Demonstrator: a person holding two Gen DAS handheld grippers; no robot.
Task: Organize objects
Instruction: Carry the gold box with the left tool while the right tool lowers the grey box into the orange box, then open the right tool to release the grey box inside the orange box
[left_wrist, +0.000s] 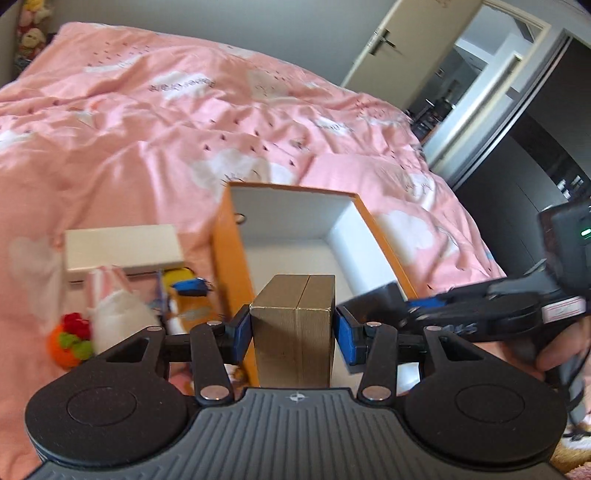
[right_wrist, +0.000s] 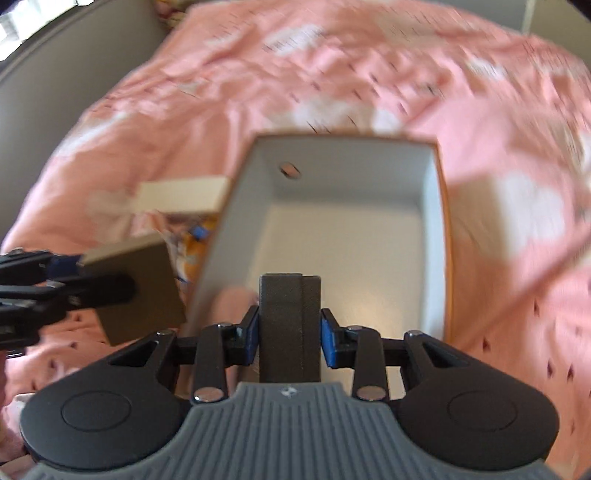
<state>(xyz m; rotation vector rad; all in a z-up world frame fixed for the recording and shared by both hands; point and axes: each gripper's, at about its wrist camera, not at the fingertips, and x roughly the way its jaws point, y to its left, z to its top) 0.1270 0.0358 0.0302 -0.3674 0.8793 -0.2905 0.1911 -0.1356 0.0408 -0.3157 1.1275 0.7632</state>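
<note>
Left gripper (left_wrist: 293, 332) pinches a gold box (left_wrist: 295, 325), right gripper (right_wrist: 286, 334) a dark box (right_wrist: 290, 325); both probably light, stiff cardboard, so flat-side grips suit the orange box (left_wrist: 229, 266).

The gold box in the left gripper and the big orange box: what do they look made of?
Gold box: probably thin card with a matte metallic, finely ribbed wrap; a straight seam runs down its face. Orange box: apparently rigid paperboard, matte orange outside and white inside, with crisp thin walls and a small punched hole in one wall.
</note>
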